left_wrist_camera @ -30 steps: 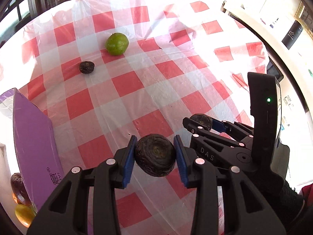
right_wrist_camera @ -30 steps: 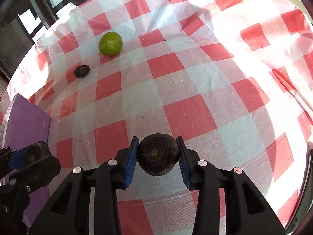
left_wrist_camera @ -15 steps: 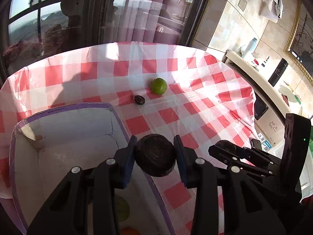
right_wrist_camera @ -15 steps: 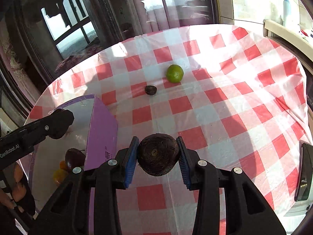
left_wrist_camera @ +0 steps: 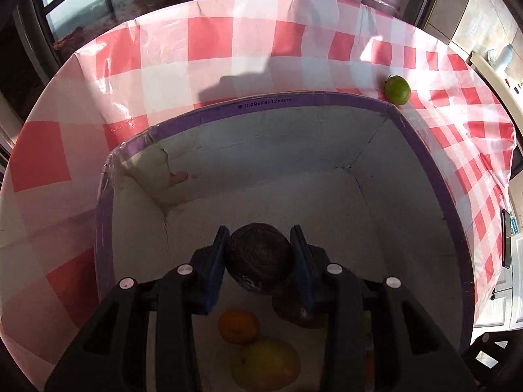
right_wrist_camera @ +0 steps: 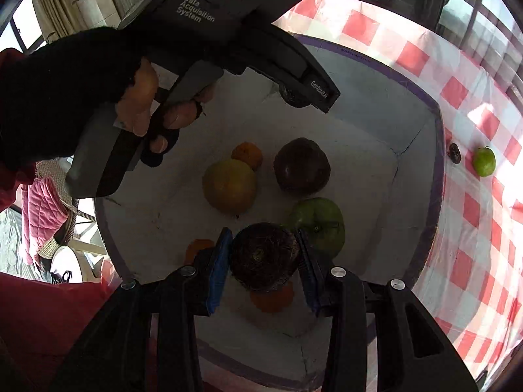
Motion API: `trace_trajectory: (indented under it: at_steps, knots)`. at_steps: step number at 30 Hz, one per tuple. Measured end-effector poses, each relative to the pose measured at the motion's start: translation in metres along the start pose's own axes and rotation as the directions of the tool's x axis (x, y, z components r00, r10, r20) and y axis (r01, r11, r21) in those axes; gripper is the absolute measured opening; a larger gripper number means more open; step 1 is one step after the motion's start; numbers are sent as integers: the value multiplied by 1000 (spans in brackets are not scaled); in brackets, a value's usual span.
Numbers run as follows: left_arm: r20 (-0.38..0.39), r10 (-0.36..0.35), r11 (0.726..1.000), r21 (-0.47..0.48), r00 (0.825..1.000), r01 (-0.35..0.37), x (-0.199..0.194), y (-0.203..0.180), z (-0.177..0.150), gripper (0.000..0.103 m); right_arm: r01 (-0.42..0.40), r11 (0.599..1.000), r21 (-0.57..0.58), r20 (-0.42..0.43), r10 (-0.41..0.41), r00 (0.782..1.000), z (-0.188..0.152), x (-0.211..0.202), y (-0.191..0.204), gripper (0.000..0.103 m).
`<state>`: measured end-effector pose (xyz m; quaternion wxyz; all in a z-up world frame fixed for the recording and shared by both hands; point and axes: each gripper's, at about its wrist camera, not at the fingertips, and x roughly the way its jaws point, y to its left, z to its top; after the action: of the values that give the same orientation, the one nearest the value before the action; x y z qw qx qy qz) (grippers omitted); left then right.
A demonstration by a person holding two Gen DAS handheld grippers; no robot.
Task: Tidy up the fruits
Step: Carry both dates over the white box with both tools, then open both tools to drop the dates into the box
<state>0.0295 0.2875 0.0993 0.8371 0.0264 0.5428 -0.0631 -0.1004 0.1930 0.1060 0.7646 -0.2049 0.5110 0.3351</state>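
My left gripper (left_wrist_camera: 260, 264) is shut on a dark round fruit (left_wrist_camera: 260, 258) and holds it over the open purple-rimmed box (left_wrist_camera: 294, 101). My right gripper (right_wrist_camera: 264, 259) is shut on another dark round fruit (right_wrist_camera: 264, 254), also above the box (right_wrist_camera: 436, 170). Inside lie a yellow fruit (right_wrist_camera: 228, 185), a dark purple fruit (right_wrist_camera: 301, 165), a green fruit (right_wrist_camera: 322, 225) and small oranges (right_wrist_camera: 247, 155). The left gripper's body (right_wrist_camera: 228, 32) shows in the right wrist view, over the box's far side.
A small green fruit (left_wrist_camera: 396, 89) (right_wrist_camera: 484, 161) and a small dark fruit (right_wrist_camera: 454, 153) lie on the red-checked tablecloth (left_wrist_camera: 163, 65) beyond the box. Windows stand behind the table. A counter with a phone (left_wrist_camera: 506, 238) is at the right.
Both grippers, each still holding its dark fruit, moved from over the tablecloth to above the box. The views now look down into it.
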Motion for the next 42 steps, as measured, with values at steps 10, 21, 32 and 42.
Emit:
trace_trajectory:
  at_steps: [10, 21, 32, 42]
  knots:
    - [-121, 67, 997, 42, 990, -62, 37, 16, 3, 39, 13, 972, -233, -278, -79, 957, 24, 66, 51, 39]
    - [-157, 68, 996, 76, 985, -57, 43, 21, -8, 39, 54, 957, -284, -321, -148, 935, 32, 87, 62, 39]
    - [-150, 27, 996, 84, 988, -14, 36, 14, -13, 61, 102, 980, -168, -228, -139, 964, 27, 62, 54, 67]
    - [-110, 11, 996, 84, 994, -2, 25, 6, -9, 73, 44, 999, 21, 16, -45, 999, 10, 5, 12, 80]
